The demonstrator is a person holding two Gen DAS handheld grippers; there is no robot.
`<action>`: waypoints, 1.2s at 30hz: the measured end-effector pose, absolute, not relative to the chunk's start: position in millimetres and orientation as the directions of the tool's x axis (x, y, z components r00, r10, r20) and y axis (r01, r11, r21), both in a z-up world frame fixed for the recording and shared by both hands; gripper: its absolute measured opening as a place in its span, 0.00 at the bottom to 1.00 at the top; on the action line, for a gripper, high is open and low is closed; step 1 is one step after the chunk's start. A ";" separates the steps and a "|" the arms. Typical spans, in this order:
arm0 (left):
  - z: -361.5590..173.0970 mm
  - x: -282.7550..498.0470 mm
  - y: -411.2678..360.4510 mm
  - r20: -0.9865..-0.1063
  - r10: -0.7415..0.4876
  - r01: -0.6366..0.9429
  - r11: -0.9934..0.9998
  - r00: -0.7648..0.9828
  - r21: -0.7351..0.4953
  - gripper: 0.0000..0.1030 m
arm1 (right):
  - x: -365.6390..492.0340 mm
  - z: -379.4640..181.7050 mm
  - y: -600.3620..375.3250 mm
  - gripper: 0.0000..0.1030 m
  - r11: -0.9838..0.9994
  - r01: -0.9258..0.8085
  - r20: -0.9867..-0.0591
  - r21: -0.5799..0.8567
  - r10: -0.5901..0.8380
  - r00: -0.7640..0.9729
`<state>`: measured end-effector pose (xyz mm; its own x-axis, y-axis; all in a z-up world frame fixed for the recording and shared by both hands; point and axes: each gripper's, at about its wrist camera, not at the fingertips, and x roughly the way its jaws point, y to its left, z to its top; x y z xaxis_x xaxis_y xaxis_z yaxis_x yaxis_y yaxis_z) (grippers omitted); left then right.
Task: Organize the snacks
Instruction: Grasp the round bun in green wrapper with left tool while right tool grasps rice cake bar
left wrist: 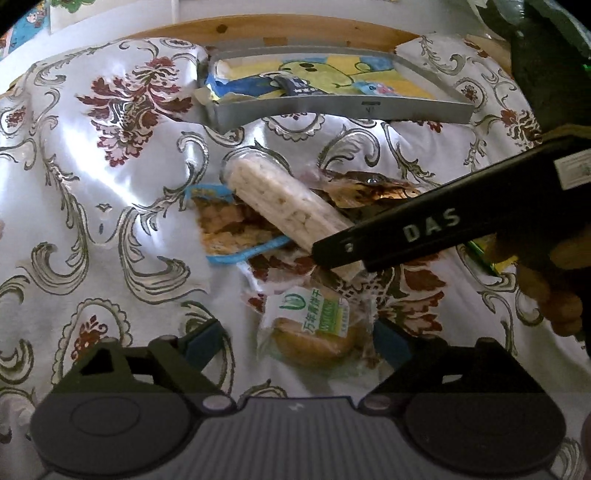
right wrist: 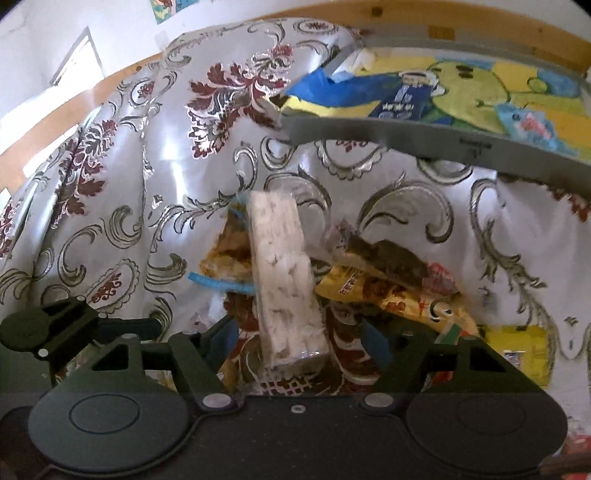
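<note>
A pile of snacks lies on the floral tablecloth [left wrist: 92, 192]. A long pale rice-cracker pack [left wrist: 284, 206] lies on top, also in the right wrist view [right wrist: 284, 280]. My right gripper [right wrist: 299, 339] is open, its blue pads either side of the pack's near end; in the left wrist view it shows as a black arm [left wrist: 424, 225] over the pack. My left gripper [left wrist: 299, 339] is open around a clear-wrapped round biscuit with a green label [left wrist: 314, 332]. A grey tray [left wrist: 332, 107] behind holds a few packets.
A blue-edged snack bag [left wrist: 229, 229] and brown and yellow packets [right wrist: 388, 291] lie under the cracker pack. A yellow packet [right wrist: 517, 350] lies at the right. The wooden table edge [left wrist: 295, 29] runs behind the tray.
</note>
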<state>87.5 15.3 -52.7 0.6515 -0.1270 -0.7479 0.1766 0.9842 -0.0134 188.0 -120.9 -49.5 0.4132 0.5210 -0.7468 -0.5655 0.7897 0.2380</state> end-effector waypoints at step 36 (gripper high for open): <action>-49.1 87.9 37.1 -0.760 -0.236 0.113 0.971 0.606 -0.211 0.52 | 160.4 -37.7 -126.8 0.34 0.790 -0.580 -0.688 0.198 0.534 0.492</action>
